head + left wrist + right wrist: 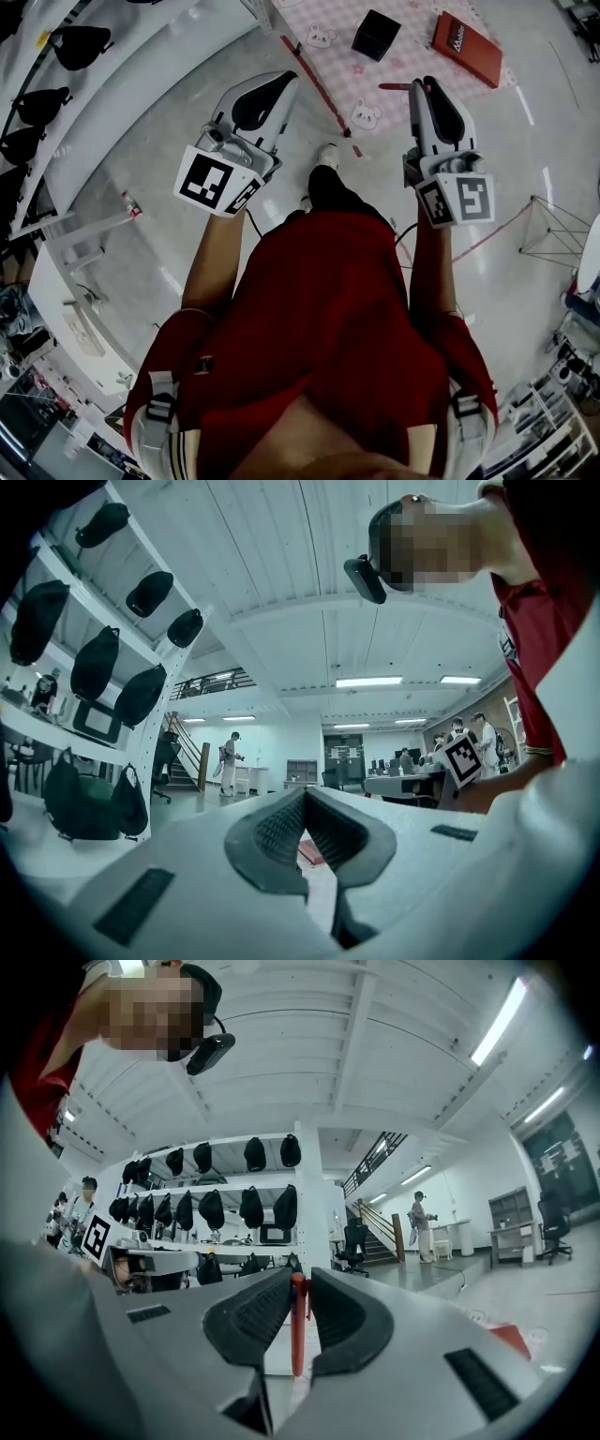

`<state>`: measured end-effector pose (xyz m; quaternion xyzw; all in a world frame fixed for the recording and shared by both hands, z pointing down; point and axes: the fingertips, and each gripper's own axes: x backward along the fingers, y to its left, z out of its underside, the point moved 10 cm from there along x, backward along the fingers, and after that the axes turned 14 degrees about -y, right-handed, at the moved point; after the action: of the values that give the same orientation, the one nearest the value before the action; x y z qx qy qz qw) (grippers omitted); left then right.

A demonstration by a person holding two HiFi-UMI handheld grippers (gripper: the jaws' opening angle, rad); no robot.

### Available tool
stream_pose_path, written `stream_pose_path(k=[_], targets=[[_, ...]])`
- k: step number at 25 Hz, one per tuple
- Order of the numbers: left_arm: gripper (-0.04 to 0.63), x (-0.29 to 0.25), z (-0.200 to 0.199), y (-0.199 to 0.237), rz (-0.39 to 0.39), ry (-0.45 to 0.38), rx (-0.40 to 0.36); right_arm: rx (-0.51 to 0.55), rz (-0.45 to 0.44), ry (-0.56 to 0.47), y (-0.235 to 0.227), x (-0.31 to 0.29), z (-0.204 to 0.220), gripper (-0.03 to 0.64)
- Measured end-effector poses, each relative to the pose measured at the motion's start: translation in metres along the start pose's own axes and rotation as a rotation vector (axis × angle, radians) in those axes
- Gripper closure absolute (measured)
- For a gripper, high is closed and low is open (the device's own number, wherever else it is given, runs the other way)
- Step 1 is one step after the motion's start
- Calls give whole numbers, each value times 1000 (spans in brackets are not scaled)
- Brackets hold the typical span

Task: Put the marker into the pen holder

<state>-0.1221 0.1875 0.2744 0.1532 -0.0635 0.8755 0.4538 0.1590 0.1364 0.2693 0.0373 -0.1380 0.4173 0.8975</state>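
A red marker (298, 1326) stands upright between the pads of my right gripper (298, 1281), which is shut on it. In the head view the marker (394, 86) sticks out sideways to the left from the right gripper's (424, 86) tips. The black cube-shaped pen holder (376, 35) sits on the pink checked mat (412, 56) ahead, beyond and a little left of that gripper. My left gripper (279, 82) is held up at the left, apart from the mat. Its pads meet at the tips in the left gripper view (302, 799), with nothing between them.
A red box (467, 49) lies on the mat right of the pen holder. A red tape line (319, 84) runs across the floor beside the mat. White shelves with black bags (56, 56) stand at the left. A wire frame (553, 225) stands at the right.
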Motion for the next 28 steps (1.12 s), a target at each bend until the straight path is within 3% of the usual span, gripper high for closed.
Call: stream_pose_path(k=[13,22,28], targets=[[589,-72,26,72,7,26,7,22,43,13,-51,-64,40,557],[589,-116,44,91,22,49,1,14,48,-15,-84,-93,63,557],[588,-133,54,95,16,58,0,48,47,37,-106,-103,82,557]])
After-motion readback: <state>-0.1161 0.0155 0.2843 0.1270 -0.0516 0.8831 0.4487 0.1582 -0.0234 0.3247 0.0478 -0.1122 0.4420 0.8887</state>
